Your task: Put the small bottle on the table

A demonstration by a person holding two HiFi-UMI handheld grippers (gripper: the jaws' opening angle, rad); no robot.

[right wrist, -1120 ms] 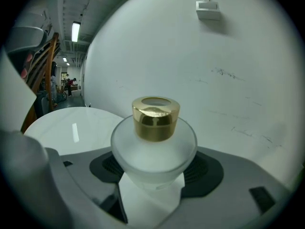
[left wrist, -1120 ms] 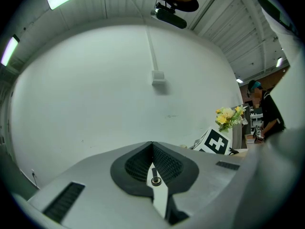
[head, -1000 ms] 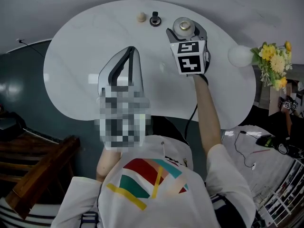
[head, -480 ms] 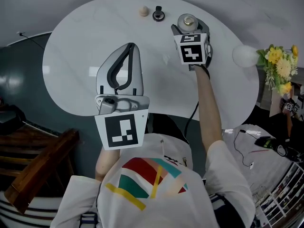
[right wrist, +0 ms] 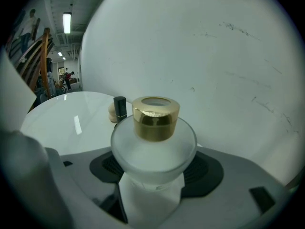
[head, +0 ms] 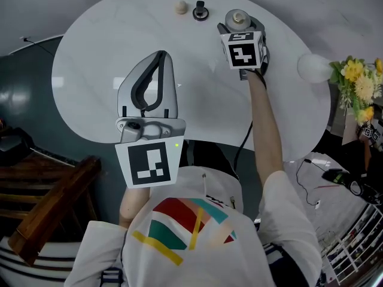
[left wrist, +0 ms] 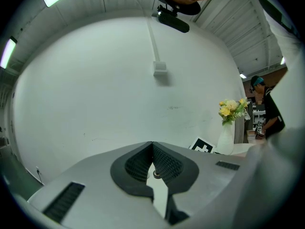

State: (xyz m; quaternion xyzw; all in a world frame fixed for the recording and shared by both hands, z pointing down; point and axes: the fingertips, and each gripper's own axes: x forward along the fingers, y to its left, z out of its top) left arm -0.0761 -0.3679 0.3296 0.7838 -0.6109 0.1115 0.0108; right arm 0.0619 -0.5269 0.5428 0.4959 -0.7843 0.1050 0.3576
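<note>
Small bottle [right wrist: 153,147], frosted with a gold cap, is shown upright near the far edge of the white table [head: 90,70], clamped by its body between the jaws of the right gripper [head: 241,26]. At the left, the left gripper [left wrist: 152,149] is held over the surface toward the near edge, its jaws pressed together on nothing. Further right, by the far edge, a beige ball [head: 181,7] and a small black object [head: 199,9] are seen just beside each other, near the bottle. A white vase [head: 312,67] of yellow flowers [head: 359,79] is seen by the right edge. Whether the base meets the surface cannot be told. For a sound placement, the bottle is best lowered upright, apart from the ball and black object, and the jaws parted only once the base is judged flat.
</note>
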